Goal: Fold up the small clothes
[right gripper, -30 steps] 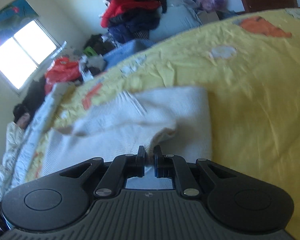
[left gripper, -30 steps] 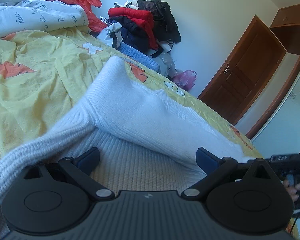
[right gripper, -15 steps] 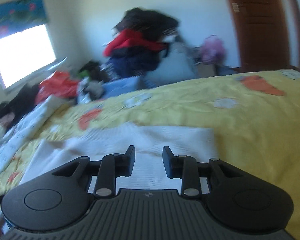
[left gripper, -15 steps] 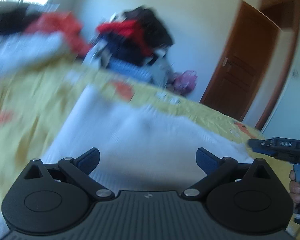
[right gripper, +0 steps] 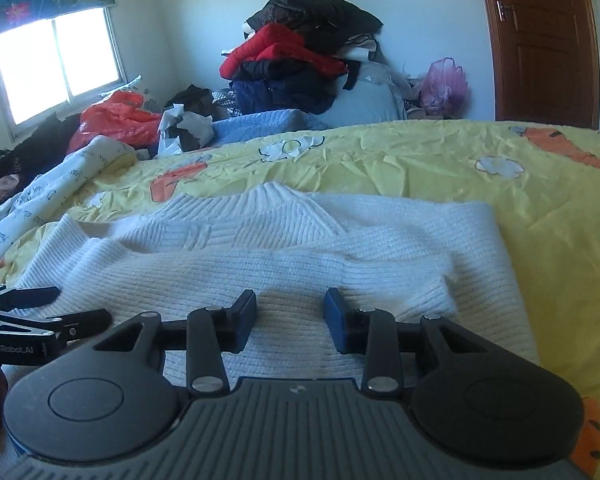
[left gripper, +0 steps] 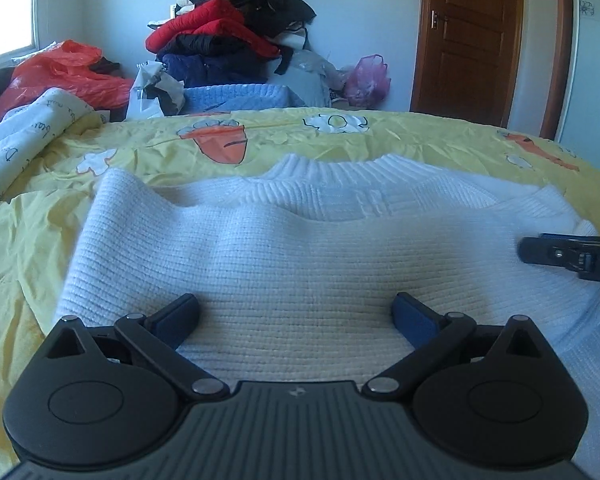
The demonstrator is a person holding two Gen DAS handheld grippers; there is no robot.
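A white ribbed knit sweater lies on the yellow bedsheet, with both sleeves folded across its body and the collar at the far side. My left gripper is wide open and empty over the sweater's near edge. My right gripper is open and empty, low over the sweater near a folded sleeve. The right gripper's fingers show at the right edge of the left wrist view. The left gripper's fingers show at the left edge of the right wrist view.
A pile of red and dark clothes stands against the far wall, with a red plastic bag and a pink bag. A white printed quilt lies at the left. A brown door is at the right.
My right gripper has let go of the sleeve and opened. Both grippers have drawn back and levelled out over the sweater's near edge. The sleeve now lies flat across the body.
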